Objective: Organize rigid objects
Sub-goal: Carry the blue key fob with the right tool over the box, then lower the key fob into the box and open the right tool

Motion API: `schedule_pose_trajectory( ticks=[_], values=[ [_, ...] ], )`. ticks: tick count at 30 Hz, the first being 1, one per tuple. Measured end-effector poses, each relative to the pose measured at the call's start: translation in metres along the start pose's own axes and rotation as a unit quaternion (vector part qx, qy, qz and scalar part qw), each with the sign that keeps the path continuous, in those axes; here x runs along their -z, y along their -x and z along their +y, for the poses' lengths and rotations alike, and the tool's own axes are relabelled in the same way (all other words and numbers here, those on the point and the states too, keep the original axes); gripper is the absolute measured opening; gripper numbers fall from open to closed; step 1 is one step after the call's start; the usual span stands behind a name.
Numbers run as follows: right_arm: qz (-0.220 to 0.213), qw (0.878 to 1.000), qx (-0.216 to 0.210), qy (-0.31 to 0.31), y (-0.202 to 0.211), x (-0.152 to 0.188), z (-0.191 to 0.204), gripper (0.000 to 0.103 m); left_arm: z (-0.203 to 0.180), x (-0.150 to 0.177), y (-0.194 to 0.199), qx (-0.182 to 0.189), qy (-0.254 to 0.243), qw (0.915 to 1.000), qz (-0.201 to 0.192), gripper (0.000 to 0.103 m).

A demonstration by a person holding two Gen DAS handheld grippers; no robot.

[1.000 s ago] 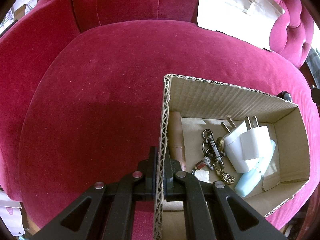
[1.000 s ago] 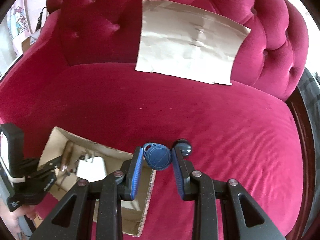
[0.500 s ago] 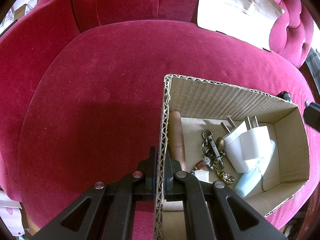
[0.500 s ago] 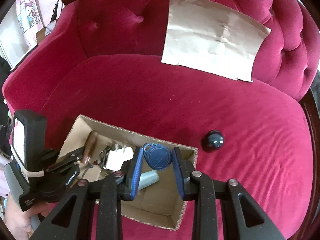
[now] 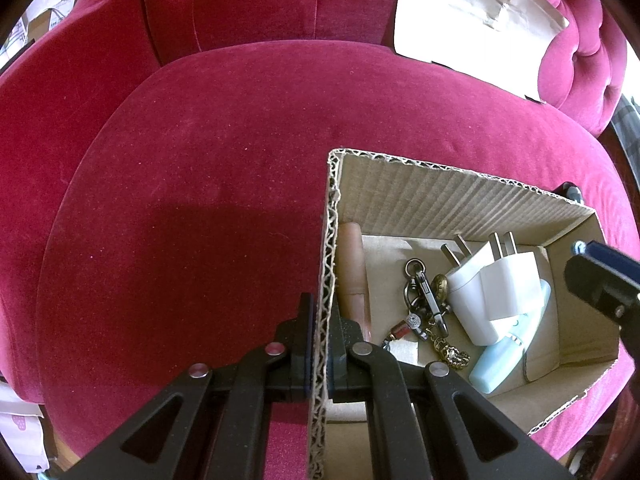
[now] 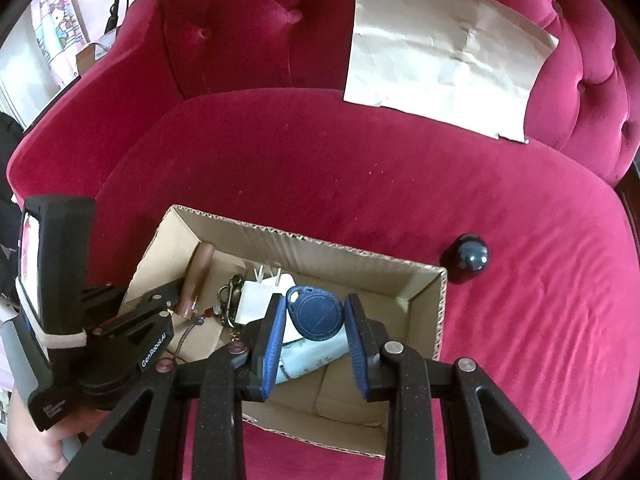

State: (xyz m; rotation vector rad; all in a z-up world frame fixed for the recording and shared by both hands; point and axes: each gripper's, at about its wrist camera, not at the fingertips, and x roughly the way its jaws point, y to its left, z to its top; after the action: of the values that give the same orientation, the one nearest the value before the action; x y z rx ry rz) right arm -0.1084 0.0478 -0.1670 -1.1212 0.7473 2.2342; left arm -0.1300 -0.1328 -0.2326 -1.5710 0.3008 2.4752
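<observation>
An open cardboard box [image 5: 420,200] [image 6: 320,250] sits on the crimson velvet seat. My left gripper [image 5: 320,320] is shut on the box's left wall, one finger on each side. Inside lie white plug adapters [image 5: 496,288] [image 6: 256,300], a brown wooden handle [image 5: 354,268] [image 6: 196,276], a keychain [image 5: 424,300] and a pale blue item [image 5: 508,356] [image 6: 308,356]. My right gripper [image 6: 316,312] is shut on a blue key fob [image 6: 316,312] and hovers over the box's interior; its tip [image 5: 600,280] shows at the right edge of the left wrist view.
A dark blue ball [image 6: 470,258] rests on the seat just right of the box's far corner. A sheet of brown paper [image 6: 444,52] [image 5: 472,28] leans on the tufted backrest. A hand [image 6: 32,440] holds the left tool at the lower left.
My right gripper has carried the blue fob leftward from above the ball to over the box. It has come into the left wrist view at the right. The left gripper and box stayed still.
</observation>
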Motion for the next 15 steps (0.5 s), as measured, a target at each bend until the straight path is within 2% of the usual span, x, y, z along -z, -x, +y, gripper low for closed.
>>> schedule_pose_trajectory(
  ticks=[15],
  values=[
    [-0.001,1.000,0.005,-0.012,-0.0053,0.0012,0.0047,0.034,-0.0001,0.0001,-0.0001,0.000,-0.002,1.0000,0.000,0.004]
  ],
)
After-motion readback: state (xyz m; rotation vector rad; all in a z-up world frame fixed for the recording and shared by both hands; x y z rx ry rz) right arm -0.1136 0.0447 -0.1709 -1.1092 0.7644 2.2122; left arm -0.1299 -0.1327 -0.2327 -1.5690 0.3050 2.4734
